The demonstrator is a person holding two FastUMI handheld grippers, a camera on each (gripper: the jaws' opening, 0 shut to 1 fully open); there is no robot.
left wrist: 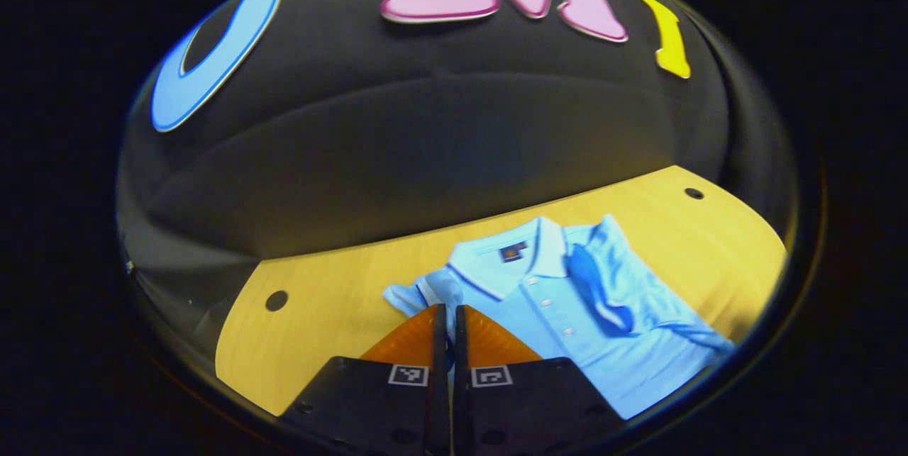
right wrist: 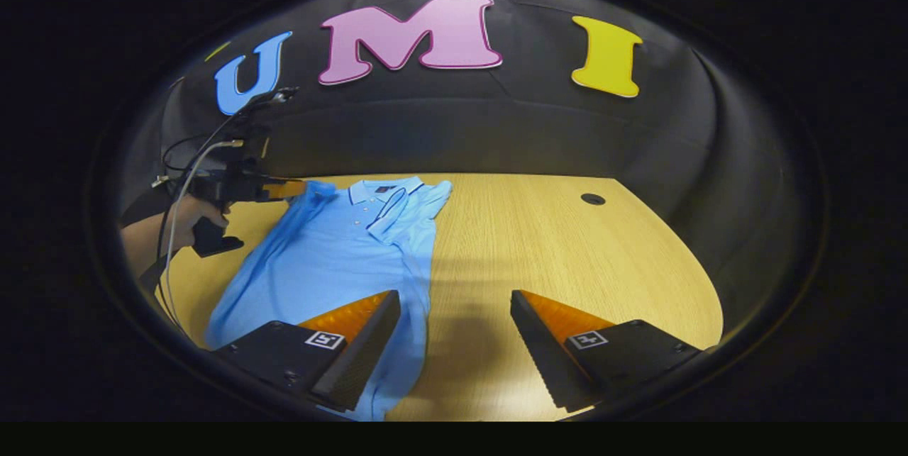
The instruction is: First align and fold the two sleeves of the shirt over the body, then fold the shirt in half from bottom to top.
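Note:
A light blue polo shirt [left wrist: 539, 307] lies flat on the wooden table, collar [left wrist: 528, 254] toward the wall. One sleeve [left wrist: 592, 286] is folded across its chest. My left gripper [left wrist: 449, 310] is shut, its tips pinching the other sleeve [left wrist: 418, 293] at the shirt's outer edge. In the right gripper view the shirt [right wrist: 333, 250] lies at the left, with the left gripper [right wrist: 287, 190] at its sleeve, held by a hand [right wrist: 177, 222]. My right gripper [right wrist: 454, 296] stands wide open over the table beside the shirt's lower side edge, holding nothing.
The wooden table [right wrist: 567, 250] stretches bare to the right of the shirt, with a round cable hole [right wrist: 592, 198] near the back. Another hole [left wrist: 277, 300] sits left of the shirt. Cables [right wrist: 181, 186] trail from the left gripper. The black wall rises behind the table.

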